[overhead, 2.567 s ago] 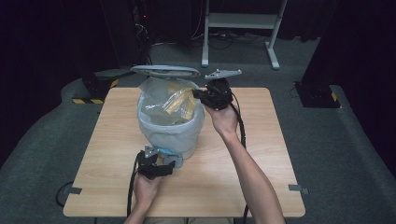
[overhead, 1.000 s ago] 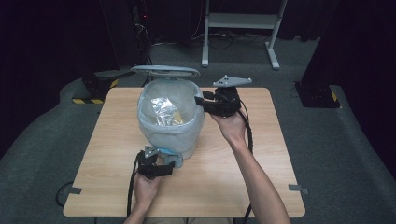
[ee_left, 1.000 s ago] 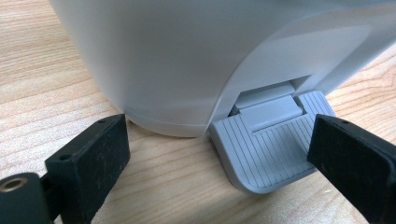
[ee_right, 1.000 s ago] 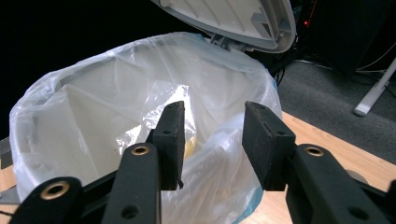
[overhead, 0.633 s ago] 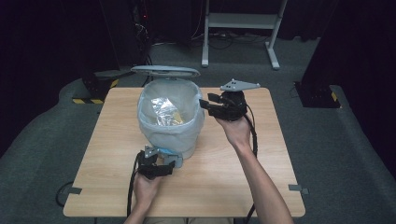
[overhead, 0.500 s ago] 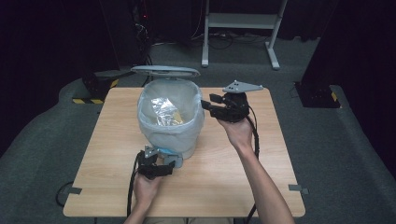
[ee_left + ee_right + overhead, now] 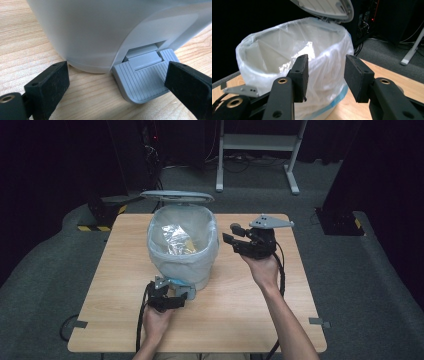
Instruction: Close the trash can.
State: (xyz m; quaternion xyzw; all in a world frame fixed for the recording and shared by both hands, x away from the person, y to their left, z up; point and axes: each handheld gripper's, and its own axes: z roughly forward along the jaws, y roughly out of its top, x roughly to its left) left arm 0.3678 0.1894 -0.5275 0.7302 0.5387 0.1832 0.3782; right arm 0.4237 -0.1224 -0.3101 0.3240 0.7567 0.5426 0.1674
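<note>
The bin (image 7: 182, 247) sits mid-worktop (image 7: 110, 285), lid (image 7: 176, 196) up. Left tool (image 7: 172, 292), at six o'clock, spread over the pedal (image 7: 142, 80): keep steady pressure. Right tool (image 7: 232, 236), at three o'clock, spread and empty: withdraw level, clear of the bag (image 7: 287, 65).

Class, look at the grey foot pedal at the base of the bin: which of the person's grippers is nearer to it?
Left. The left gripper sits at the pedal, jaws either side; the right gripper hangs beside the bin's rim.
</note>
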